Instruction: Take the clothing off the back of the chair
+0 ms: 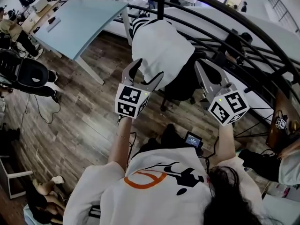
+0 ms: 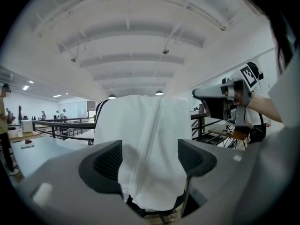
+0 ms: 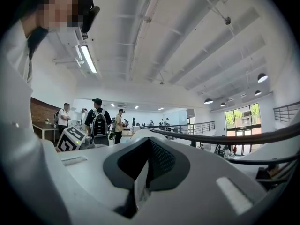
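Note:
A white garment (image 1: 161, 50) with black stripes at its collar hangs over the back of a black chair (image 1: 182, 86) in the middle of the head view. My left gripper (image 1: 147, 71) is open at the garment's lower left edge. In the left gripper view the cloth (image 2: 145, 144) hangs just beyond the spread jaws (image 2: 150, 159), and I cannot tell whether they touch it. My right gripper (image 1: 204, 67) is shut, to the right of the garment and above the chair. In its own view the pads (image 3: 149, 159) meet with only a thin pale sliver between them.
A curved black railing (image 1: 225, 18) runs behind and to the right of the chair. A light blue table (image 1: 79, 20) stands at the back left and another black chair (image 1: 28, 76) at the far left. The floor (image 1: 89, 121) is wood. Several people stand far off (image 3: 99, 118).

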Tool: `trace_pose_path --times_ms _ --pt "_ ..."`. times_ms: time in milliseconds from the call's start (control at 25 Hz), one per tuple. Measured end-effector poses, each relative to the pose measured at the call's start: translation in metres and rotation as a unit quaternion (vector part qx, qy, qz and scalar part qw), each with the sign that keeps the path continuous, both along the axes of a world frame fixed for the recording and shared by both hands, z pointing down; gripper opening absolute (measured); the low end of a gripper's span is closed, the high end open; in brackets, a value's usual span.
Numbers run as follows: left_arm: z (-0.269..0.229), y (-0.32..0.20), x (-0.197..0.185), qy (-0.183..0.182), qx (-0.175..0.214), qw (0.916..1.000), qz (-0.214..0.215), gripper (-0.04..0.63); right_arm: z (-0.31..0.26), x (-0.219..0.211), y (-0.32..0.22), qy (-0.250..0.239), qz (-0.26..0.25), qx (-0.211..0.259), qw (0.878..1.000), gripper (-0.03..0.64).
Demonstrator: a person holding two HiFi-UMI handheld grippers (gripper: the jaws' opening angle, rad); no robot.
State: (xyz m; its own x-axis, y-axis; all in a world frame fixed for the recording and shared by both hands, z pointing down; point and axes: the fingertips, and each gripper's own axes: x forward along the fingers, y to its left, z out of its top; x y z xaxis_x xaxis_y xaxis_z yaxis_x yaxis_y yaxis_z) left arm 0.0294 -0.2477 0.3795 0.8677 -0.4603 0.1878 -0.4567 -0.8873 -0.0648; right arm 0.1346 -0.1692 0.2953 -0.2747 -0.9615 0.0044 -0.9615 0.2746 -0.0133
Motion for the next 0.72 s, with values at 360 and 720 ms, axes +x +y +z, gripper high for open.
trace_pose_path --times_ms 360,720 --pt "0.012 -0.024 0.013 0.011 -0.019 0.9994 -0.026 0.357 -0.026 0.084 -0.057 0.018 -0.028 0.003 0.999 0.008" --pt "0.015 -0.038 0.018 0.007 -0.024 0.9984 -0.051 0.279 0.033 0.109 -0.120 0.101 -0.178 -0.072 0.976 0.145"
